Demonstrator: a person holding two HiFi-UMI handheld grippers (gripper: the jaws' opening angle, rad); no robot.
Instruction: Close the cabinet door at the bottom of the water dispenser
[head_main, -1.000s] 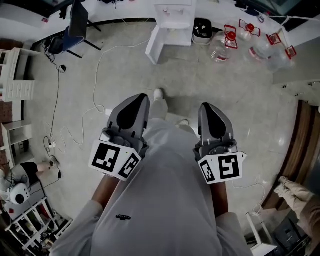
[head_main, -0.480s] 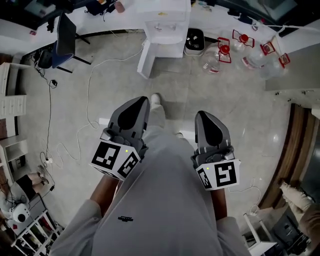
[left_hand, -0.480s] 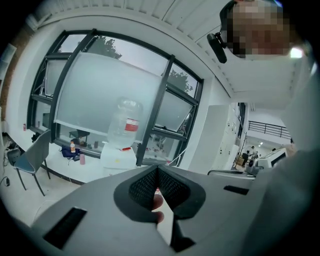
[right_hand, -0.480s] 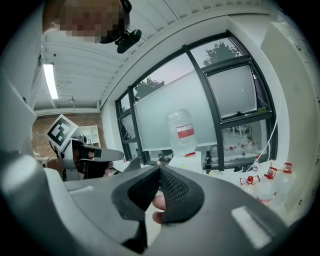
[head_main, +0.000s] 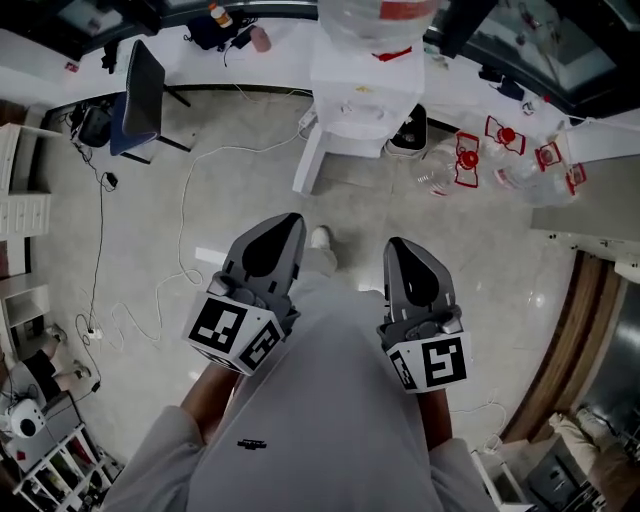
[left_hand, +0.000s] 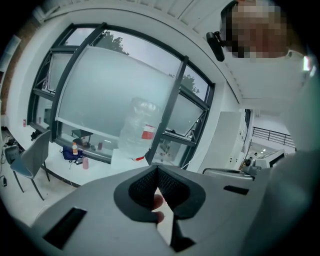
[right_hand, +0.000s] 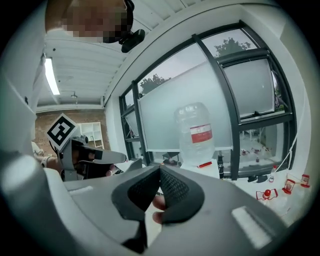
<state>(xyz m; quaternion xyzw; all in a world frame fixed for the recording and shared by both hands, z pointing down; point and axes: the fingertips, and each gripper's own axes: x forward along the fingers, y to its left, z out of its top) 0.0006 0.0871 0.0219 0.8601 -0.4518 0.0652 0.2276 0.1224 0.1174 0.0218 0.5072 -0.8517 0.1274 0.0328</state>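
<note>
The white water dispenser stands at the top middle of the head view, with a clear bottle on top. Its bottom cabinet door hangs open, swung out to the left. My left gripper and right gripper are held side by side in front of my body, well short of the dispenser, both shut and empty. In the left gripper view the jaws meet under the bottle. In the right gripper view the jaws are shut too, with the bottle beyond them.
Several empty water jugs with red handles lie right of the dispenser. A small black-and-white appliance sits beside it. A chair stands at the upper left, cables trail over the floor, and white shelves line the left edge.
The dispenser has come nearer and lower in the head view, and its bottle now shows. Both grippers stayed together in front of my body, shut.
</note>
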